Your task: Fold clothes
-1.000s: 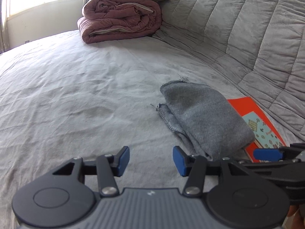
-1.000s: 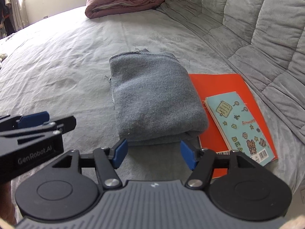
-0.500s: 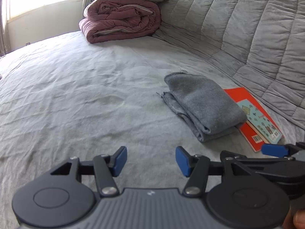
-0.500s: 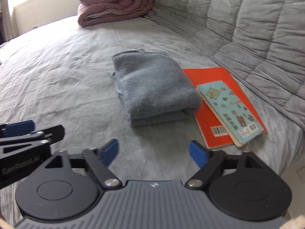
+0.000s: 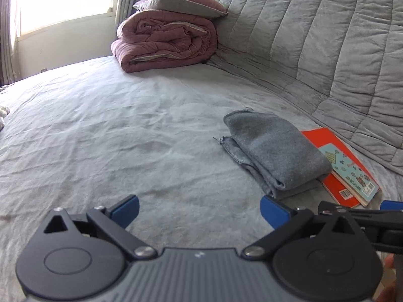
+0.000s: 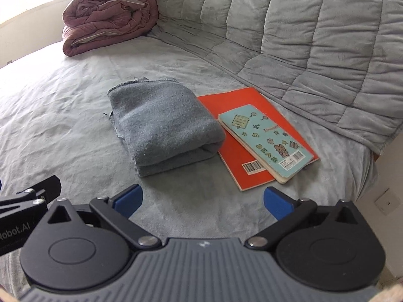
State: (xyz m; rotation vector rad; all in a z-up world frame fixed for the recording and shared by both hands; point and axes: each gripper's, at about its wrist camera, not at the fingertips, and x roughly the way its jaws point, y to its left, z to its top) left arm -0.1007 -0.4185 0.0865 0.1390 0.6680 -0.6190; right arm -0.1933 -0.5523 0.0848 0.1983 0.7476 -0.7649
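A folded grey cloth lies on the grey bed sheet, its folded edge toward me and a frayed hem on its left side. My left gripper hovers over bare sheet, short of the cloth and to its left; its jaws are opening wide with nothing between them. My right gripper stands open and empty, short of the cloth's near end. One black finger of the left gripper shows at the right wrist view's left edge.
An orange book with a light blue bear notebook on it lies right of the cloth, touching it. A quilted grey cover rises behind. A rolled maroon duvet and pillow sit far back. The bed's edge drops off at right.
Both grippers have drawn back from the cloth, which now lies farther off. Both pairs of jaws have spread much wider. The cloth and books have not moved.
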